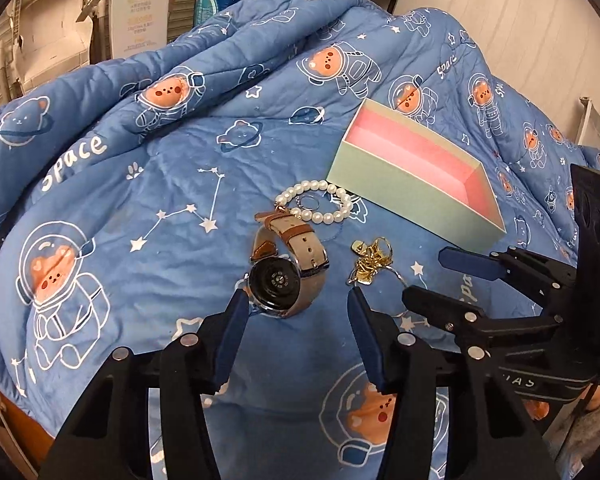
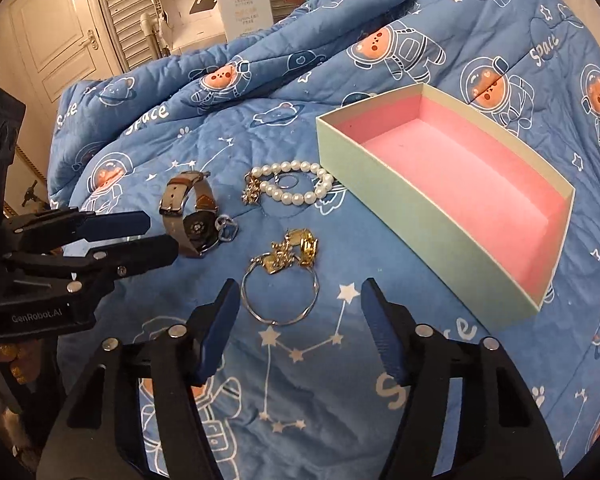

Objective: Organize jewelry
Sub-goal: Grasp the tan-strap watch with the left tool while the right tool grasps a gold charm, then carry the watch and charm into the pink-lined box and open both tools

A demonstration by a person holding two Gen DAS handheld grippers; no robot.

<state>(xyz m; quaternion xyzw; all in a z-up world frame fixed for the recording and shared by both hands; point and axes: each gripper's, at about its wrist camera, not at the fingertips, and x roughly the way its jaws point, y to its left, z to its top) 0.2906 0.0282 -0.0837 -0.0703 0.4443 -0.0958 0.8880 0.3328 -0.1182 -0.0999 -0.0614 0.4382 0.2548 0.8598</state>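
- Work surface: a blue quilt [image 2: 380,360], soft and creased. Small pieces can sink into its folds, so in my judgement each grasp should come straight down and lift cleanly.
- Target: the open box [image 2: 432,224] with the pink lining holds nothing yet. It lies at the right of the jewelry, touching the pearl bracelet [image 2: 296,184].
- Watch [image 1: 286,268]: lies on its side just ahead of the left gripper [image 1: 296,304]. Grip the case or strap, not the loose end.
- Gold charm cluster on its wire ring [image 2: 284,276]: lies just ahead of the right gripper [image 2: 296,292]. Close on the bunched charms; the thin ring would likely slip.
- Left gripper: jaws apart, empty, low over the quilt, left fingertip beside the watch case.
- Right gripper: jaws apart, empty, angled down toward the ring.
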